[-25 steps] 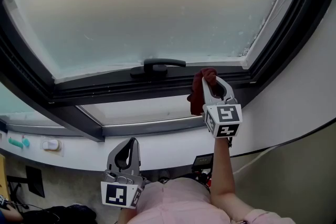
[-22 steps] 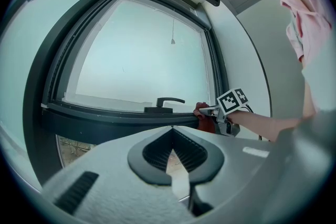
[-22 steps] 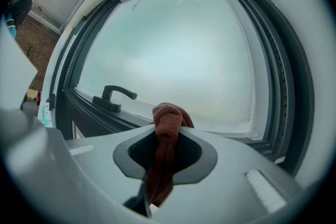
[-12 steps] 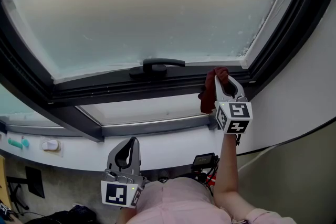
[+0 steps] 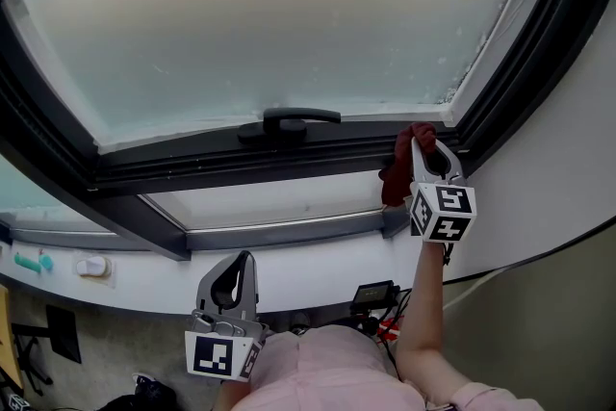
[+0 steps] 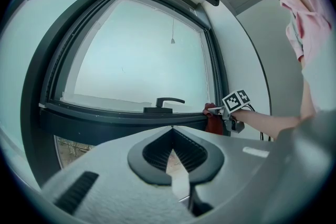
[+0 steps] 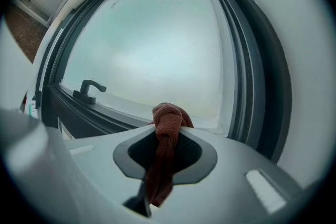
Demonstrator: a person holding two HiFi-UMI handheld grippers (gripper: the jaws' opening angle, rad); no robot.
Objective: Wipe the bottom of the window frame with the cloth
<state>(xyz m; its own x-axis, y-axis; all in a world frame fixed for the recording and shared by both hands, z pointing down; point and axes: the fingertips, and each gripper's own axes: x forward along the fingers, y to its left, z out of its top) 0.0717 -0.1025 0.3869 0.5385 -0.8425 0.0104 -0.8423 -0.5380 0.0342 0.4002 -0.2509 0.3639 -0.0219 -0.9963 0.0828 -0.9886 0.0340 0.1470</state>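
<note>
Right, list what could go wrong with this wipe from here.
1. The right gripper pinches only a bunched fold of the cloth; drag along the window frame could pull it free.
2. It sits at the frame's right corner, so the hard jaws may scrape the frame instead of the cloth.
3. On a pass back to the left, the loose cloth tail could snag the handle.

The right tool (image 5: pixel 423 149), arm stretched up at centre right, is clamped on the cloth (image 5: pixel 395 180). The left tool (image 5: pixel 238 263) hangs lower left, jaws together.
</note>
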